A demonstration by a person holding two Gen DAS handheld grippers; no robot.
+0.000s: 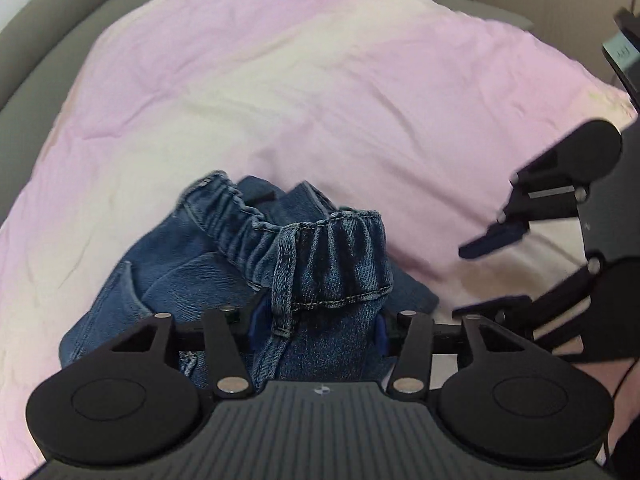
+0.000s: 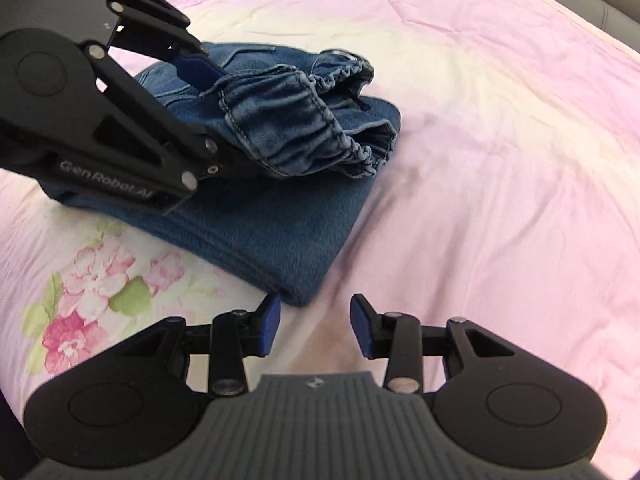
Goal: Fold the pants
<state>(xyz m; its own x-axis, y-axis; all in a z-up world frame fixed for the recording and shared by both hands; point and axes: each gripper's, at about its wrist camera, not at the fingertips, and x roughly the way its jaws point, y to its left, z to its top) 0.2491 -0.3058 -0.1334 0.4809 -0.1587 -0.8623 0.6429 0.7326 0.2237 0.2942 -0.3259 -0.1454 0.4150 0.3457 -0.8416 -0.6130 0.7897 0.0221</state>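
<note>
Blue denim pants (image 2: 280, 216) lie folded in a stack on the pink bedsheet (image 2: 500, 160). Their elastic waistband (image 1: 340, 264) is bunched up on top of the stack. My left gripper (image 1: 320, 324) straddles that bunch, and the denim fills the gap from one blue pad to the other. From the right wrist view, the left gripper (image 2: 222, 114) has one finger above the waistband and one below, holding it raised off the stack. My right gripper (image 2: 316, 324) stands open and empty just off the near folded corner. It also shows at the right edge (image 1: 480, 276), apart from the pants.
A pink and green flower print (image 2: 92, 300) marks the sheet left of the right gripper. A grey padded bed frame (image 1: 48, 28) curves round the far edge. A dark device with a small screen (image 1: 624, 48) hangs at the upper right. Bare sheet spreads beyond and right of the pants.
</note>
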